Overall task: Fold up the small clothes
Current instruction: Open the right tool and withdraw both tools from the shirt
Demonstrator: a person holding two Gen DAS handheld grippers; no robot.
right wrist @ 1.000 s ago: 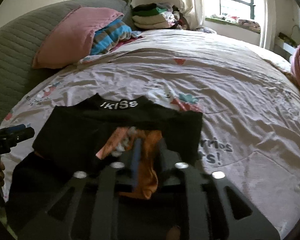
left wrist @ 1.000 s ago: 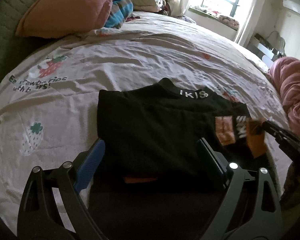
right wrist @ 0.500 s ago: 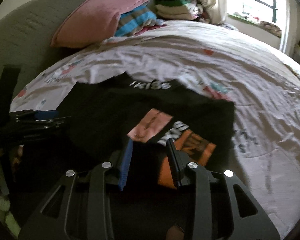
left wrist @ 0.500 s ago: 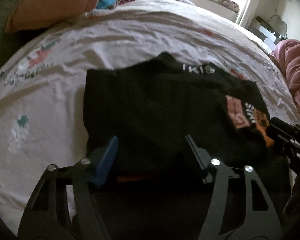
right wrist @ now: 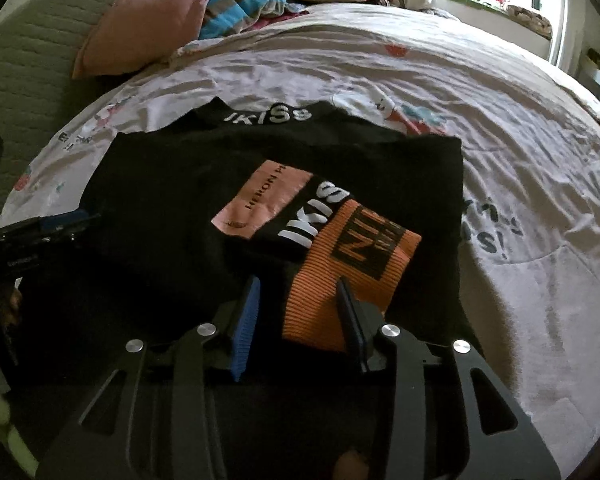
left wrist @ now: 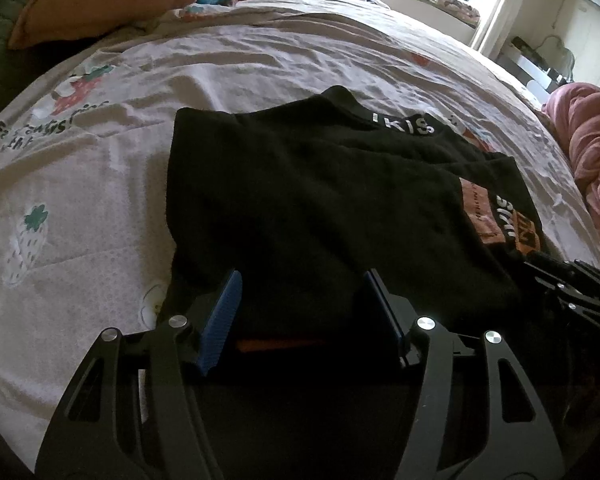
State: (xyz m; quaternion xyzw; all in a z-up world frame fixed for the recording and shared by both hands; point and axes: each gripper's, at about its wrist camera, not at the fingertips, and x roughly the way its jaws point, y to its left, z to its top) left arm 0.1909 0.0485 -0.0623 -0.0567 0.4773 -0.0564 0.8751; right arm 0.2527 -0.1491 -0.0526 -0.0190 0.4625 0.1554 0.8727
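Black garment (left wrist: 320, 200) lies on the bedsheet (left wrist: 100, 184) near the bed's near edge, already folded into a rough rectangle, orange cuff (right wrist: 352, 272) laid on top; judged partly done, further folds left. Left gripper (left wrist: 300, 312) stands half open astride the near hem, no grip visible. Right gripper (right wrist: 298, 320) is opening, cuff between its jaws. Far and right: open sheet. Pink pillow (right wrist: 148, 28) well apart.
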